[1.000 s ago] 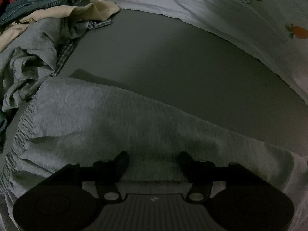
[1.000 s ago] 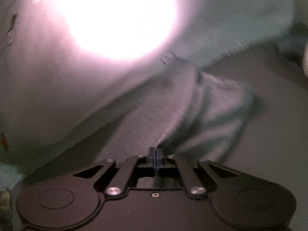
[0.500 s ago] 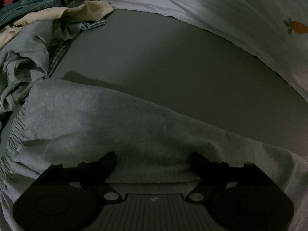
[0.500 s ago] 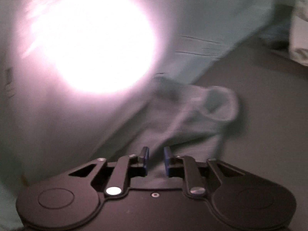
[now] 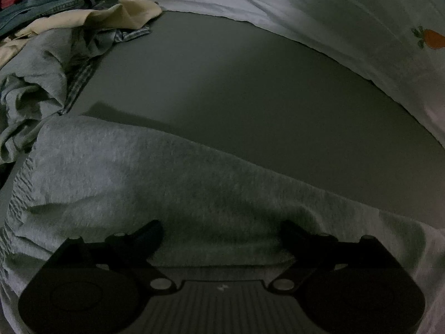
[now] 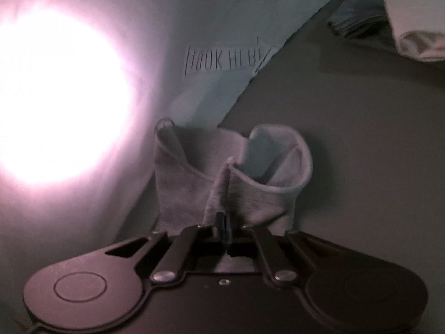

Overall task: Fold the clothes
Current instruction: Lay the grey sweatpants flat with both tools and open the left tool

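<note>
A grey knit garment lies spread on the dark grey bed surface, its ribbed hem at the left. My left gripper is open, its fingers wide apart and resting on the garment's near edge. In the right wrist view, my right gripper is shut on a bunched end of the grey garment, which stands up in curled folds just ahead of the fingers.
A pile of unfolded clothes in grey, cream, denim and red lies at the far left. A white printed sheet borders the far side. A bright glare washes out the sheet on the right wrist view's left. Folded pale items sit far right.
My right gripper opened half a second ago and has now shut again on the bunched cloth end. The left gripper opened wider and stayed on the garment.
</note>
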Demonstrator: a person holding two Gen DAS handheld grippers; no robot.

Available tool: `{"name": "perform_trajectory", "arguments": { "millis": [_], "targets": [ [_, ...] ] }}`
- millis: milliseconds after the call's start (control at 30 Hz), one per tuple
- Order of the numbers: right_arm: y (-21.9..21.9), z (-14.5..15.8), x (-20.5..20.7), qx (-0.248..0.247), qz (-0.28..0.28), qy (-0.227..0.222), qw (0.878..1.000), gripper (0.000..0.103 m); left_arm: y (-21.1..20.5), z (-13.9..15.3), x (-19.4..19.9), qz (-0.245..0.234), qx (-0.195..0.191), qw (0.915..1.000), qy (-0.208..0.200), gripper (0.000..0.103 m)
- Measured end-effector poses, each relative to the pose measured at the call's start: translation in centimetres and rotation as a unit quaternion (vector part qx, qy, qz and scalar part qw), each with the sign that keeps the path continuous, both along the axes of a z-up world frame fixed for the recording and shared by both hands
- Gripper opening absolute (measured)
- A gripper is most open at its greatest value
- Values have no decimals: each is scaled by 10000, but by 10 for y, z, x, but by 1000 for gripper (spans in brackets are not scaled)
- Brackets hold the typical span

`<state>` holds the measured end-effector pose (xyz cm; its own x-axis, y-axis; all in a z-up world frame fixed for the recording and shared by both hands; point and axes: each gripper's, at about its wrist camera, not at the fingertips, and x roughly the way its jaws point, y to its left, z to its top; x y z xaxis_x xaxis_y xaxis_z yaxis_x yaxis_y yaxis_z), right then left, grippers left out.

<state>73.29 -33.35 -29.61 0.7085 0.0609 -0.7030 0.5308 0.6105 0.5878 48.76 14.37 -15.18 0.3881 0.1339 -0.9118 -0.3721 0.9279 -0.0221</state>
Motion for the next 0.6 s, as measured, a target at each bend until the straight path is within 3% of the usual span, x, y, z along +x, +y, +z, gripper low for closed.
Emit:
{"name": "perform_trajectory", "arguments": {
  "millis": [133, 267, 333, 367, 467, 500, 600],
  "targets": [
    [-16, 54, -42, 226, -195, -529, 9982, 1, 9, 11, -12, 170, -359, 9992, -53, 85],
    [-38, 116, -101, 341, -406, -1586, 9859, 1, 14, 27, -34, 121, -522, 9983, -214, 85],
    [-54, 122, -111, 159, -574, -1085, 9923, 1, 17, 28, -46, 178, -711, 9971, -187, 85],
    [-61, 128, -122, 293, -697, -956, 9925, 1, 19, 29, -52, 210, -819, 9963, -171, 84],
    [-62, 176, -169, 201, -586, -1954, 9788, 1, 24, 35, -73, 369, -1065, 9935, -183, 84],
    [-62, 186, -177, 96, -535, -2099, 9762, 1, 25, 36, -81, 396, -1265, 9910, -181, 84],
    [-72, 198, -188, 56, -713, -1617, 9842, 1, 24, 33, -102, 410, -2193, 9748, -75, 84]
  ]
}}
